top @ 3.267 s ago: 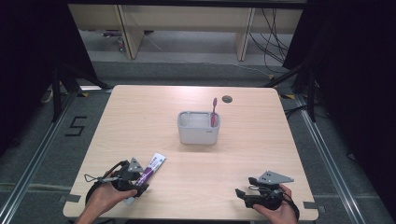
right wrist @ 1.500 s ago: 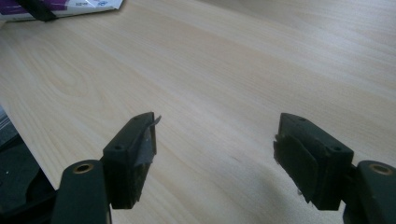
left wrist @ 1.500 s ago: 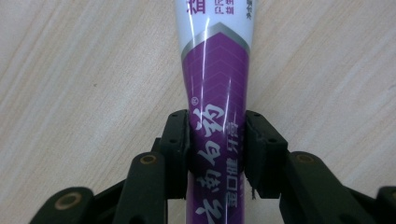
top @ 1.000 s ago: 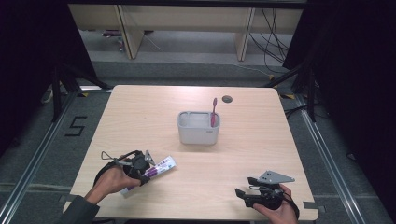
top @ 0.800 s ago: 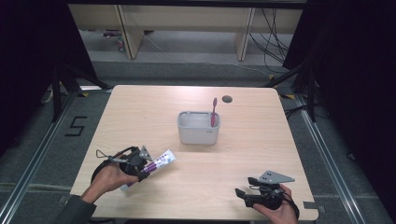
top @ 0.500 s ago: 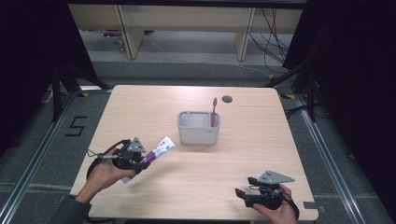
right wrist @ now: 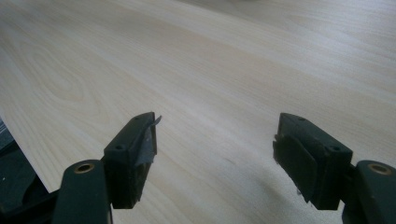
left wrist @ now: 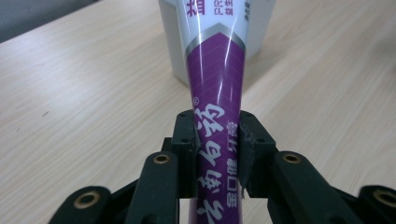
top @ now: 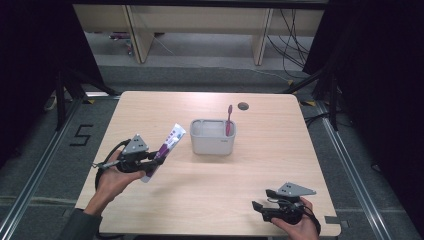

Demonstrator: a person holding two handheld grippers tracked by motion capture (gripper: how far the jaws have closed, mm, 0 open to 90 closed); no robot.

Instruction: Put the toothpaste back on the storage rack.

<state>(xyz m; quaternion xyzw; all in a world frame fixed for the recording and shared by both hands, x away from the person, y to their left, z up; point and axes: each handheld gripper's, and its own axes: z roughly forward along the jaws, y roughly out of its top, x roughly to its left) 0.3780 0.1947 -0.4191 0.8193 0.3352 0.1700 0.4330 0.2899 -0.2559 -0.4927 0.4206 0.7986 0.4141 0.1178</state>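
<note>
Near right, the right tool (top: 261, 207) rests wide and empty on the bench (top: 280, 150), while left the left tool (top: 159, 158) clamps the purple toothpaste tube (top: 165, 150) low, held above the bench, light, soft, slick, just short of the far grey holder (top: 212, 142).

Wooden table (top: 300, 150), grey floor (top: 200, 75), shelving (top: 200, 20)

A: Tube (left wrist: 217, 93) top cut off by the left gripper view's upper edge, print partly lost.
B: Bin (left wrist: 173, 42) mostly behind it. Toothbrush (top: 229, 119) bristles too small.
</note>
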